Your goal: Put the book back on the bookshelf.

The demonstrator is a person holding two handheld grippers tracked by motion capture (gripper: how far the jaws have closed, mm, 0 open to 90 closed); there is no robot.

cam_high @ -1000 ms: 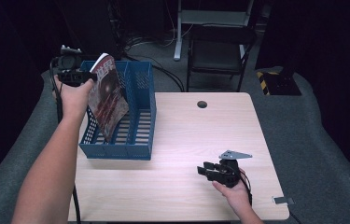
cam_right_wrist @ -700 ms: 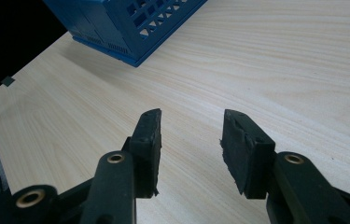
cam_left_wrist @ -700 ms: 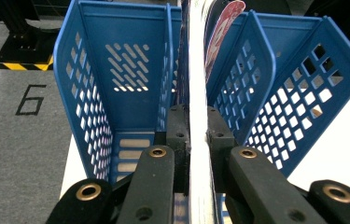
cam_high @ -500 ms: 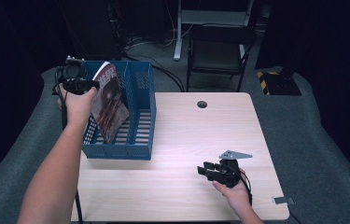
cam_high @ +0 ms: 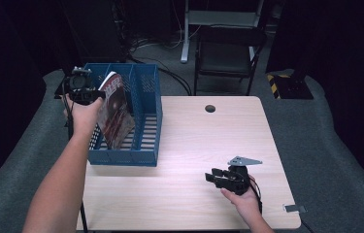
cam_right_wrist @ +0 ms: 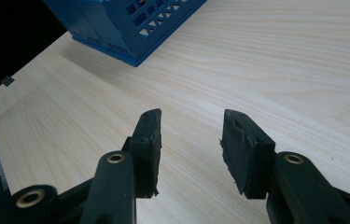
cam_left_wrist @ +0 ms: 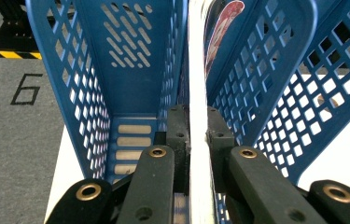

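Observation:
A blue slotted file rack (cam_high: 145, 126) stands at the table's left side. My left gripper (cam_high: 83, 87) is shut on a magazine (cam_high: 115, 114) with a dark reddish cover, which leans down into the rack's left compartment. In the left gripper view the magazine's white edge (cam_left_wrist: 198, 93) runs up between the two pads, with the rack's (cam_left_wrist: 93, 84) perforated walls on both sides. My right gripper (cam_high: 214, 177) rests low over the table near the front right, open, with nothing between its pads. In the right gripper view that right gripper (cam_right_wrist: 190, 144) points across bare wood toward the rack's corner (cam_right_wrist: 130, 23).
The pale wooden table (cam_high: 208, 145) has a round cable hole (cam_high: 210, 108) near its far edge. A black chair (cam_high: 228, 53) and a desk frame stand behind the table. A small grey tab (cam_high: 293, 208) sits at the front right corner.
My left gripper has sunk, carrying the magazine deeper into the rack. The right gripper has stayed where it was.

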